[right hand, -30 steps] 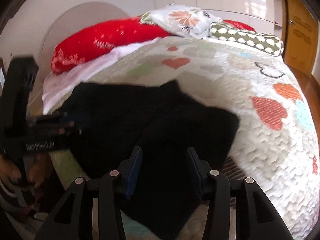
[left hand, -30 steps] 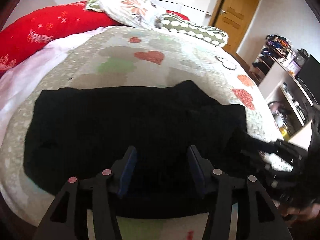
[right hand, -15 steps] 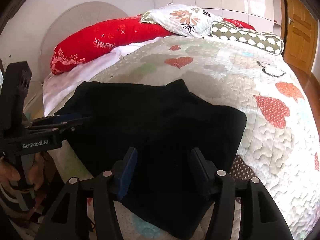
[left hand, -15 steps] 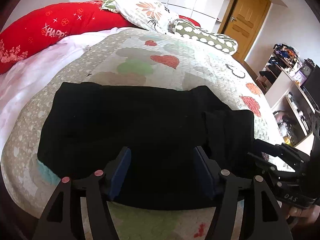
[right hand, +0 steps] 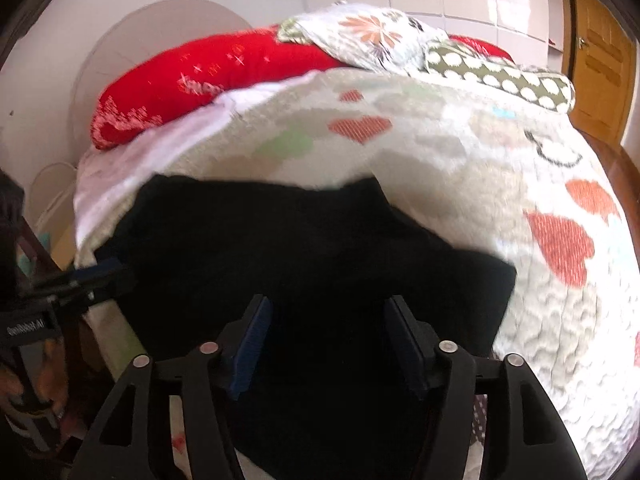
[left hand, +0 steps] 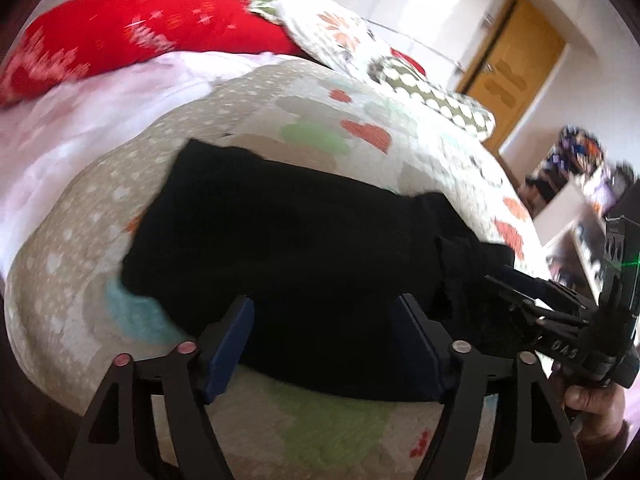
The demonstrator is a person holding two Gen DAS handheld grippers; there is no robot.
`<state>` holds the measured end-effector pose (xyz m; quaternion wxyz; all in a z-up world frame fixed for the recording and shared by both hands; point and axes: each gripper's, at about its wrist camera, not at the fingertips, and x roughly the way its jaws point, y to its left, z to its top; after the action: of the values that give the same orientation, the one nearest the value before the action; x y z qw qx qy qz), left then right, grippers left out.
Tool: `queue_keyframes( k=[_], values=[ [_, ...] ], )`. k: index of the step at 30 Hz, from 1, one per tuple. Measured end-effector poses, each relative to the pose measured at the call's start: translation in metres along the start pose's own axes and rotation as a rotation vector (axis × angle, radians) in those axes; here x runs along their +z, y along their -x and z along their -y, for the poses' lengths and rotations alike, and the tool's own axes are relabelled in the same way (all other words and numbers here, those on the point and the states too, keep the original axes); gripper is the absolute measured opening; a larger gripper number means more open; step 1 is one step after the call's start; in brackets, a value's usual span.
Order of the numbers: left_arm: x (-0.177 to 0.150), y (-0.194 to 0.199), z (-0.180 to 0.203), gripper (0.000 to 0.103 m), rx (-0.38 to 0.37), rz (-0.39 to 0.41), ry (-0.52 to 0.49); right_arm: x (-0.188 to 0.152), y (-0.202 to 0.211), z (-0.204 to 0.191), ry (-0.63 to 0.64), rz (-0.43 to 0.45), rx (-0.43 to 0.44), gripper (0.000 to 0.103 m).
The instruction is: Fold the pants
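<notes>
Black pants (left hand: 304, 248) lie folded flat on the quilted bed, long side across the near edge; they also fill the middle of the right wrist view (right hand: 320, 264). My left gripper (left hand: 326, 340) is open and empty, above the pants' near edge. My right gripper (right hand: 326, 340) is open and empty, over the pants' right end. The right gripper shows at the right of the left wrist view (left hand: 516, 292), at the pants' right end. The left gripper shows at the left of the right wrist view (right hand: 100, 276), beside the pants' left edge.
The quilt (left hand: 360, 136) has heart patterns. A red pillow (left hand: 132, 36), a floral pillow (left hand: 332, 36) and a dotted bolster (left hand: 436, 100) lie at the head. Cluttered shelves (left hand: 580, 184) and a wooden door (left hand: 512, 76) stand to the right. A white headboard (right hand: 132, 60) is behind.
Both grippers have pulled back from the pants and stay open. The left wrist view has swung to the right, so the pants sit further right in it. The pants have not moved.
</notes>
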<state>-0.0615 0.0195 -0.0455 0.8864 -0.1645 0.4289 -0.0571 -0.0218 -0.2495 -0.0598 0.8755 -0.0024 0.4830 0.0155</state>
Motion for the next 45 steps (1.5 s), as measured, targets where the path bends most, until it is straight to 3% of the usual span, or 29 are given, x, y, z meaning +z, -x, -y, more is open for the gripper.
queue_keyframes(
  k=[4,6,11,27,31,32,33,34,36,38,40,45],
  values=[
    [-0.008,0.017,-0.028,0.077,-0.023,0.04,0.086,0.018,-0.004,-0.016,0.02,0.04,0.081,0.075],
    [-0.014,0.022,-0.038,0.079,0.002,0.064,0.117,0.028,-0.016,-0.03,0.049,0.037,0.097,0.075],
    [-0.025,0.026,-0.06,0.079,-0.023,0.072,0.189,0.047,-0.047,-0.06,0.096,0.012,0.164,0.078],
    [-0.013,-0.029,-0.075,0.083,-0.064,0.048,0.286,0.095,-0.143,-0.145,0.305,-0.103,0.254,0.083],
    [-0.011,-0.037,-0.077,0.081,-0.069,0.063,0.292,0.101,-0.159,-0.146,0.272,-0.064,0.312,0.083],
    [-0.013,-0.036,-0.076,0.077,-0.064,0.071,0.288,0.101,-0.166,-0.144,0.242,-0.085,0.341,0.079],
    [-0.013,-0.036,-0.076,0.071,-0.053,0.078,0.283,0.1,-0.172,-0.143,0.225,-0.113,0.365,0.06],
    [-0.013,-0.037,-0.075,0.055,-0.032,0.079,0.276,0.098,-0.178,-0.145,0.222,-0.139,0.391,0.052],
    [-0.012,-0.037,-0.074,0.044,-0.022,0.077,0.267,0.097,-0.175,-0.148,0.233,-0.133,0.403,0.033],
    [-0.011,-0.025,-0.067,0.029,-0.007,0.104,0.241,0.101,-0.166,-0.146,0.229,-0.124,0.416,0.026],
    [-0.006,-0.008,-0.054,0.02,-0.006,0.151,0.188,0.108,-0.145,-0.137,0.209,-0.083,0.445,0.022],
    [0.006,0.025,0.009,0.016,-0.033,0.287,-0.042,0.122,-0.073,-0.087,0.136,0.088,0.485,0.021]
  ],
)
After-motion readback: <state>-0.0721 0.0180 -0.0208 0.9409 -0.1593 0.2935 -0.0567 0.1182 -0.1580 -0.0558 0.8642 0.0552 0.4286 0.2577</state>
